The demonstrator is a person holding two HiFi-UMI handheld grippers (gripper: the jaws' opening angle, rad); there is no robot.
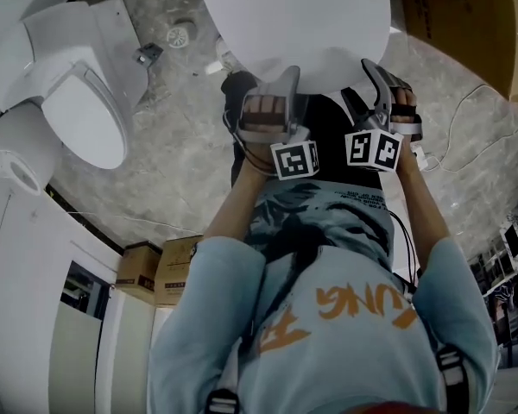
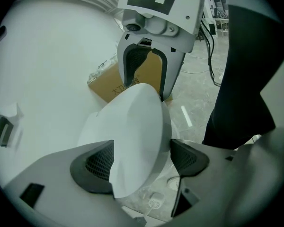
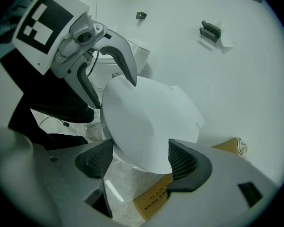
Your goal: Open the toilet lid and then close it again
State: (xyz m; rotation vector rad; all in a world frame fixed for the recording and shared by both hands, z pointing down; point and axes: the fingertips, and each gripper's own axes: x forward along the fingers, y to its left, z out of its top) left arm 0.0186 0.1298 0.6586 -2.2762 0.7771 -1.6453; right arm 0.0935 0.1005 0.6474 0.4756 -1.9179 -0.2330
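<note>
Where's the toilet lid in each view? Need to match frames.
Head view: toilet lid top centre.
Left gripper view: centre, its rim clamped in the left claw.
Right gripper view: centre, rim clamped in the right claw.
Shared landmark: person's dark trousers, mid-frame in head view, right side in left gripper view, left side in right.

Top of the toilet lid (image 1: 293,15) runs off the head view's upper edge, and whatever sits under it is fully covered, so can't say anything about that. The cardboard box (image 1: 479,24) in the corner gets chopped by the frame too, same with the second toilet (image 1: 69,93) at the left edge. In the left gripper view, the lid's rim covers part of one of the left gripper (image 2: 142,162) fingers (image 2: 92,167). Print on the box in the right gripper view is too blurry to read.
</note>
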